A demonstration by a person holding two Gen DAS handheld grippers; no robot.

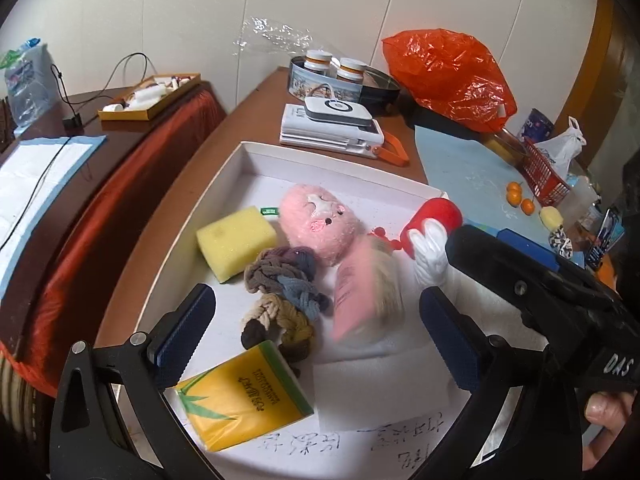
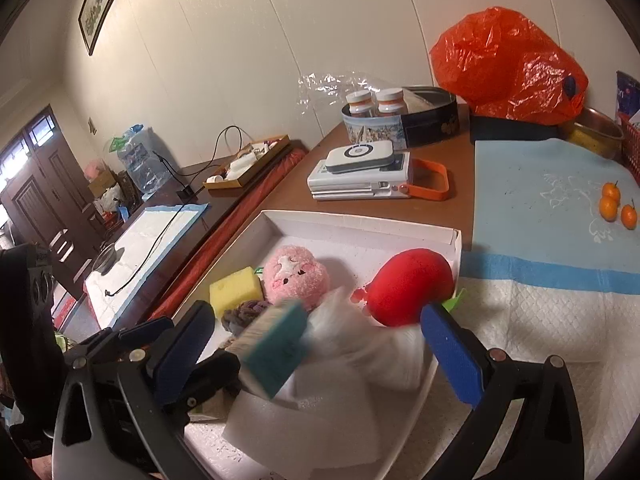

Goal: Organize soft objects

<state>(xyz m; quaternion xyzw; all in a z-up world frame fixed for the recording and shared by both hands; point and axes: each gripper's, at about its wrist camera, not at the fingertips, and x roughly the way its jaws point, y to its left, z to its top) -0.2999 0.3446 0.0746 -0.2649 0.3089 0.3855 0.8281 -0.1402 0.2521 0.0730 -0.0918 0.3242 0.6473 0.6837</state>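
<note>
A white box (image 1: 248,152) holds a yellow sponge (image 1: 236,240), a pink plush (image 1: 320,224), braided yarn rings (image 1: 280,276), a yellow tissue pack (image 1: 244,400), a red-and-white plush (image 1: 432,224) and a white cloth (image 1: 380,380). My left gripper (image 1: 316,300) hangs open over the box. A blurred pink-and-white pack (image 1: 366,292) lies between its fingers, touching neither pad. My right gripper (image 2: 316,312) is open too, just above the box (image 2: 360,216). Between its fingers a blurred teal-sided pack (image 2: 276,344) lies loose on the white cloth (image 2: 320,408), beside the red plush (image 2: 412,284).
Behind the box lie white devices with an orange strap (image 2: 360,172), a tin with jars (image 2: 376,116) and an orange plastic bag (image 2: 512,68). A blue mat with small oranges (image 2: 616,204) lies to the right. A lower side table with a tray (image 1: 148,96) stands on the left.
</note>
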